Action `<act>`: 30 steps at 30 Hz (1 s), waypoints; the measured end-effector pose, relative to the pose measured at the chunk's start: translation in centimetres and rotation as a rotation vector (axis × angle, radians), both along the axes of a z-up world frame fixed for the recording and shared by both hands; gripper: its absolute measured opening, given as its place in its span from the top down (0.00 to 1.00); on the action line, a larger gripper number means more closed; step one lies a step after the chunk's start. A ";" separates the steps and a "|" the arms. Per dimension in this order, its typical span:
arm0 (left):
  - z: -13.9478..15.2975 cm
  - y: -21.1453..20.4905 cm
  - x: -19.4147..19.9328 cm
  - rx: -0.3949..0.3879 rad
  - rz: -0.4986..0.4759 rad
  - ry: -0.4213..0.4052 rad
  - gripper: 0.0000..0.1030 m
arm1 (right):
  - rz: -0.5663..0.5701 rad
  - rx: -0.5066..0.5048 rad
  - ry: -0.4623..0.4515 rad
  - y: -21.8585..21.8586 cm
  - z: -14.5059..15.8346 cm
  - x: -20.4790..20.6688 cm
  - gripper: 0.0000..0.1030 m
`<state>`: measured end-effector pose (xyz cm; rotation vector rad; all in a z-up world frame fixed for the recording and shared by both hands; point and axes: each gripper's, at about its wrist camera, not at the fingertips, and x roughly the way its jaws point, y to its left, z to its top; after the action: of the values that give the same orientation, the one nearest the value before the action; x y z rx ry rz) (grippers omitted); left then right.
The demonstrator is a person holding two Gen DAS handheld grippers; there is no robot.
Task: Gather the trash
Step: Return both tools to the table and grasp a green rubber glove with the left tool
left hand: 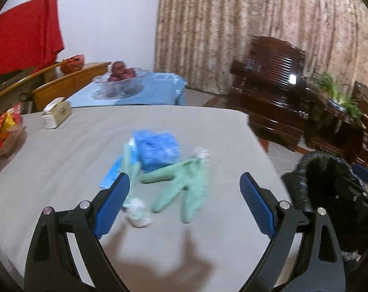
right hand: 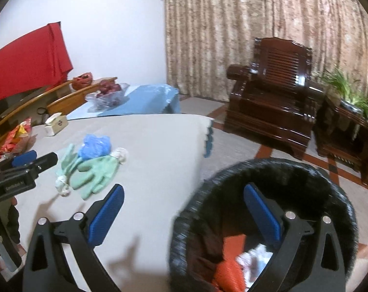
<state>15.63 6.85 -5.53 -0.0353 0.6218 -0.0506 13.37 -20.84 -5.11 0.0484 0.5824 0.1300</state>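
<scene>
On the grey table lies a small heap of trash: green gloves, a crumpled blue plastic piece and white paper wads. My left gripper hovers open just in front of the heap, nothing between its fingers; it also shows at the left edge of the right wrist view. My right gripper is open over the table's right edge and the black bin, which holds orange and white trash.
A tissue box and a tray of red snack packets sit at the table's far left. Behind stand a blue table with a glass fruit bowl, dark wooden chairs and a plant.
</scene>
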 end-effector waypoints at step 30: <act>-8.4 8.0 7.2 -0.037 0.125 0.214 0.48 | 0.139 -0.008 0.105 10.8 -5.9 11.1 0.11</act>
<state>22.88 14.86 -13.98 -0.1167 0.8308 0.0640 24.47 -10.01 -10.97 0.0067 0.6909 0.2617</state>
